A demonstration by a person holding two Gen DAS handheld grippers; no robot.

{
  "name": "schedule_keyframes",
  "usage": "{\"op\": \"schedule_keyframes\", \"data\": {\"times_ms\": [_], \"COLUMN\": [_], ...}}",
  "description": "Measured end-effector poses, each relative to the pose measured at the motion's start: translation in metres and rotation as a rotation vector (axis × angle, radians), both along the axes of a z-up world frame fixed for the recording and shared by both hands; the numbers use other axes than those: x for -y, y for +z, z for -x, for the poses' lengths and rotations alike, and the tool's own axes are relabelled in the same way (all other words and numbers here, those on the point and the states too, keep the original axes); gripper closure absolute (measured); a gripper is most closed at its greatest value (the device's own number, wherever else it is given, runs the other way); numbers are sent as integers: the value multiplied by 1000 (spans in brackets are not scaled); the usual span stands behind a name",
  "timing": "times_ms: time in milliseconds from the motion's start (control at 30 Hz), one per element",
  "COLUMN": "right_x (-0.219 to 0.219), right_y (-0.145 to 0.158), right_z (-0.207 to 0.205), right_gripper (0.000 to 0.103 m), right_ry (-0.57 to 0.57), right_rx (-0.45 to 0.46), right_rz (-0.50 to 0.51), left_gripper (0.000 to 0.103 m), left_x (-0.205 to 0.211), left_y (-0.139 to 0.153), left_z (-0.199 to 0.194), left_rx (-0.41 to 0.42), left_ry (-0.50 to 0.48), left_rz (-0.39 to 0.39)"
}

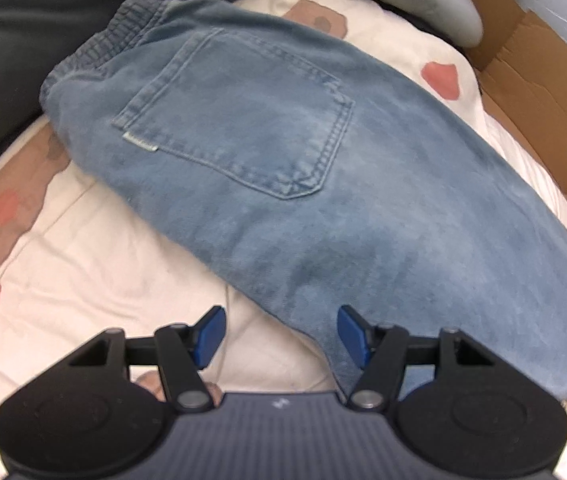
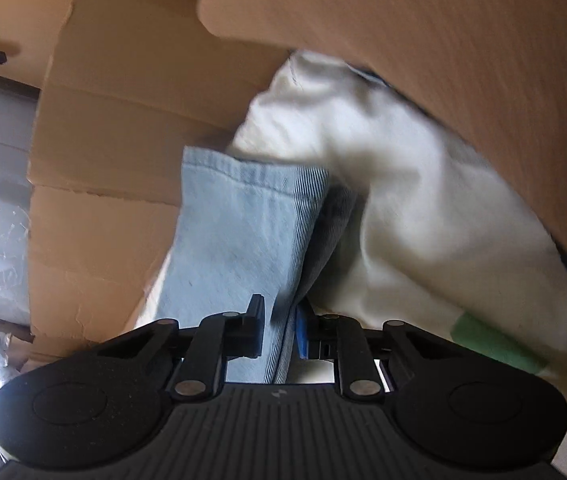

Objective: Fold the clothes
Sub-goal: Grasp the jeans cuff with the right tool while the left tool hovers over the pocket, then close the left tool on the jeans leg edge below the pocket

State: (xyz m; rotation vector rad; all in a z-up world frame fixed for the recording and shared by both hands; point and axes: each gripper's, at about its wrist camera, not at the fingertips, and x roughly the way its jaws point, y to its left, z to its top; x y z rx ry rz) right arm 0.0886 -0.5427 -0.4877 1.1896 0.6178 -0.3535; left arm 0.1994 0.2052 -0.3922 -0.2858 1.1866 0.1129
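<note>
A bed [image 1: 95,264] covered by a white quilt with brown and pink patches is seen under the left gripper [image 1: 281,334]; dark fabric lies at ten o'clock and cardboard [image 1: 531,80] at two o'clock. Jeans [image 1: 267,152] are spread across the quilt from the elastic waistband at eleven o'clock, past the back pocket at the centre, down to five o'clock. The left fingers [image 1: 211,334] are held apart, above the near edge of the denim, with nothing gripped between them.

In the right wrist view, cardboard [image 2: 123,128] fills the left side and white bedding [image 2: 403,200] the right. The right gripper [image 2: 279,332] is seen at six o'clock, its fingers [image 2: 257,330] clamped on a folded denim end of the jeans [image 2: 239,232], which runs up toward twelve o'clock.
</note>
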Motion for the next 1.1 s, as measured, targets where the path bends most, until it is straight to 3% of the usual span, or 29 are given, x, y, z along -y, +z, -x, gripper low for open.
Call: {"op": "schedule_keyframes", "data": {"times_ms": [133, 567, 933, 1100], "right_x": [2, 10, 12, 15], "right_y": [2, 15, 22, 22], "right_z": [-7, -33, -51, -54], "right_gripper": [85, 80, 79, 79], "right_ry": [-36, -37, 96, 114], "right_rx": [1, 3, -66, -87], "right_rz": [-5, 120, 317, 353], "left_gripper": [39, 39, 39, 39], "left_x": [0, 0, 8, 17], "left_y": [-3, -9, -10, -13], "left_z": [3, 10, 20, 24], "left_rx": [-8, -19, 0, 9], "left_ry": [2, 7, -11, -25], "left_rz": [5, 44, 201, 261]}}
